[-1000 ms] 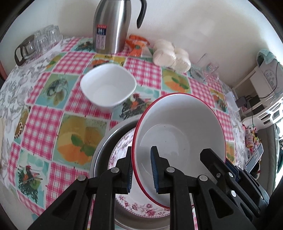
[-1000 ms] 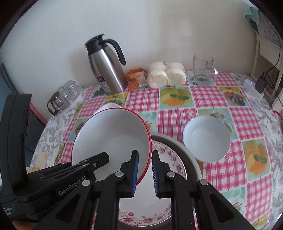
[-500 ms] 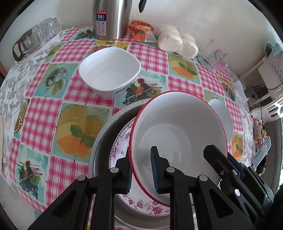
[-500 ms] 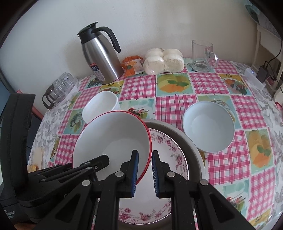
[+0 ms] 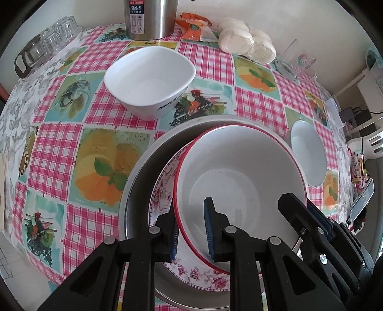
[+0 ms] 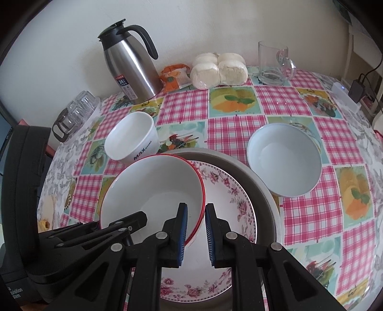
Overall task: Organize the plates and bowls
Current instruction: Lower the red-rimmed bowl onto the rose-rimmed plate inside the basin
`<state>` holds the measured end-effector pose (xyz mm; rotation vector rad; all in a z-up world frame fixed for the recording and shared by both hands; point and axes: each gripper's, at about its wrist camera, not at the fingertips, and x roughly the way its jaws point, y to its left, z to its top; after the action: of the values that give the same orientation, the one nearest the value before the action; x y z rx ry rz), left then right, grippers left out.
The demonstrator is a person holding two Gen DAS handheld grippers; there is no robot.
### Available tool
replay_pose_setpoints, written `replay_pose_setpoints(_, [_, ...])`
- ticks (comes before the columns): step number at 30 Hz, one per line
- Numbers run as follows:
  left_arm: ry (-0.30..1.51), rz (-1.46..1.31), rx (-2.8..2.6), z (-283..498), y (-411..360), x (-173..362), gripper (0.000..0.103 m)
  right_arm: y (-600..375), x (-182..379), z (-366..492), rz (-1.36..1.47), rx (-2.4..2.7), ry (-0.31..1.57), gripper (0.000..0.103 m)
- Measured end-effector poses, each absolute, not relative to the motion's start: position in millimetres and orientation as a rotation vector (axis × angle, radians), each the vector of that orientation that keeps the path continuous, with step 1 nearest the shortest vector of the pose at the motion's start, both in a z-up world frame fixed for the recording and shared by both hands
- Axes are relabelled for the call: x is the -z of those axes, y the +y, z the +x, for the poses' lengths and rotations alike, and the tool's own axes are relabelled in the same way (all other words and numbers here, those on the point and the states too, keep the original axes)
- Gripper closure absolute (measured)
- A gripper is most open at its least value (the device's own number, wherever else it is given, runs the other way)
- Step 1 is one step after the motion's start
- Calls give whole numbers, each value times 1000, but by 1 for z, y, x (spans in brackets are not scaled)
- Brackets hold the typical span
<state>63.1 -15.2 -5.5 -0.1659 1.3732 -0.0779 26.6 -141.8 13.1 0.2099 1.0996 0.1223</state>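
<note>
Red-rimmed white bowl [image 5: 241, 172], pinched at opposite rims by left hand-held gripper [image 5: 191, 229] and right hand-held gripper [image 6: 195, 233], hung apparently just above floral-patterned plate [image 6: 229, 198].

You can't see the steel jug's [image 5: 149, 19] top: the left view's upper edge crops it.

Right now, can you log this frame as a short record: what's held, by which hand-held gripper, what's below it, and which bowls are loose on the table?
held item: red-rimmed bowl
left hand-held gripper: shut on the bowl's rim
right hand-held gripper: shut on the opposite rim
below the bowl: floral plate lying in a metal basin
contact with the plate: cannot tell
loose bowls: square white bowl, round white bowl
surface: checked tablecloth
</note>
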Motion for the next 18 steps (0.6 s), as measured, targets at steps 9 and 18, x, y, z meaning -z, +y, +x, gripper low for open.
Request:
replay_pose_setpoints(9, [1388, -161, 74, 64, -17, 11, 83, -141, -9, 27, 206, -127, 1112, 87])
replay_pose_setpoints(18, [1388, -158, 74, 64, -16, 10, 83, -141, -7, 28, 211, -131, 1120, 87])
